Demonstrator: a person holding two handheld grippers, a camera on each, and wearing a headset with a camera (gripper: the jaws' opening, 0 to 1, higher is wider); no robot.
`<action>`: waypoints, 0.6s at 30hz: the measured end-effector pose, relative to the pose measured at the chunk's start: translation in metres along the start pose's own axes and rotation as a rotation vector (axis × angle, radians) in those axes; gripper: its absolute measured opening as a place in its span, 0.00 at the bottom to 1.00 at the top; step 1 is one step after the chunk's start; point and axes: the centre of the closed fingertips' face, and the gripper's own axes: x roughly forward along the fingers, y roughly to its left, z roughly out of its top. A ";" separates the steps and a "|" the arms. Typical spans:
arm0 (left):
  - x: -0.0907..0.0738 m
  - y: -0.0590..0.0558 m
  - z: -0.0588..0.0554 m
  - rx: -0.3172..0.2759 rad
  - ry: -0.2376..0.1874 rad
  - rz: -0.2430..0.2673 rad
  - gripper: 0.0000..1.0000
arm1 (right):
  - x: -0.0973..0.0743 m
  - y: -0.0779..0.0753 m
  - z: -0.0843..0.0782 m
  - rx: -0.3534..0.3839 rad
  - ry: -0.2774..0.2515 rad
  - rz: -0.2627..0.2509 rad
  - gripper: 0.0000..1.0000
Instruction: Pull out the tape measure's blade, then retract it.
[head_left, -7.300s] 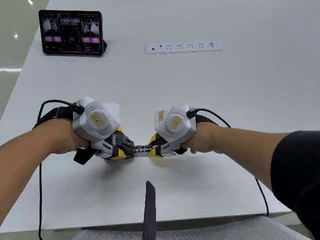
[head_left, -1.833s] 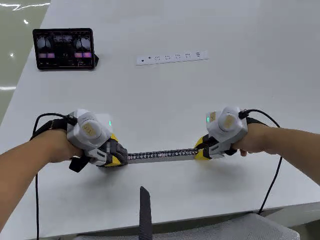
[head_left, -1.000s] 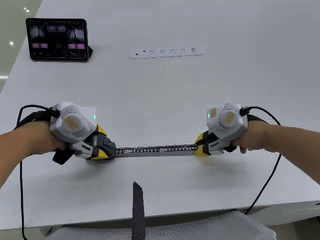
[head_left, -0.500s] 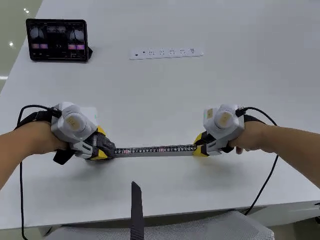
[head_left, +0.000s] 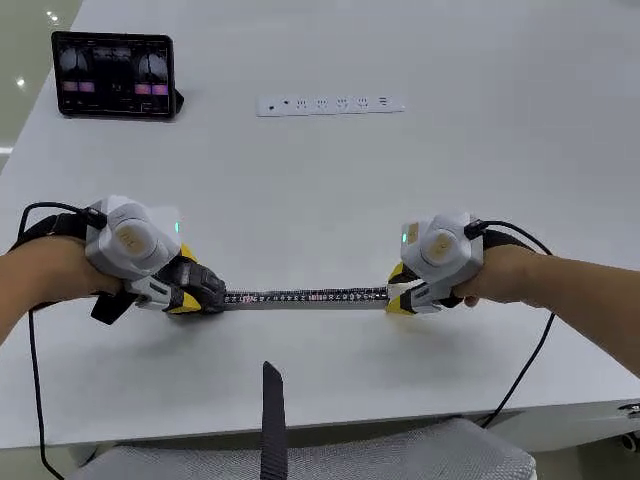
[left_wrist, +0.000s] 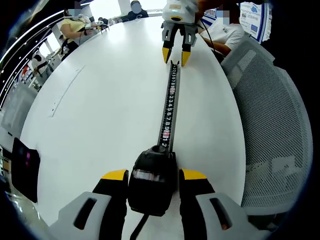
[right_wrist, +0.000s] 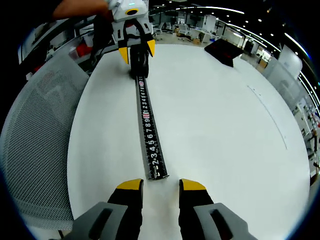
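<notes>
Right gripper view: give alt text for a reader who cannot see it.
A tape blade lies stretched flat on a white table, its tip just ahead of the open right gripper. At the far end the left gripper holds the black case.

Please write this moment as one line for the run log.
left tool: shut on tape measure | blade: extended, lying on table | right tool: open, blade tip just ahead

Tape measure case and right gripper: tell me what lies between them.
The pulled-out blade, flat on the table, runs from the case up to the right gripper; see the right gripper view.
</notes>
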 end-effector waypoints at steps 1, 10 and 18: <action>-0.001 -0.001 0.000 -0.060 -0.013 0.007 0.41 | -0.003 -0.001 0.001 0.026 -0.013 -0.009 0.27; -0.030 0.009 0.002 -0.379 -0.214 0.116 0.73 | -0.044 -0.012 0.000 0.215 -0.174 -0.140 0.38; -0.052 0.006 -0.009 -0.526 -0.312 0.177 0.92 | -0.074 -0.001 -0.016 0.291 -0.211 -0.209 0.48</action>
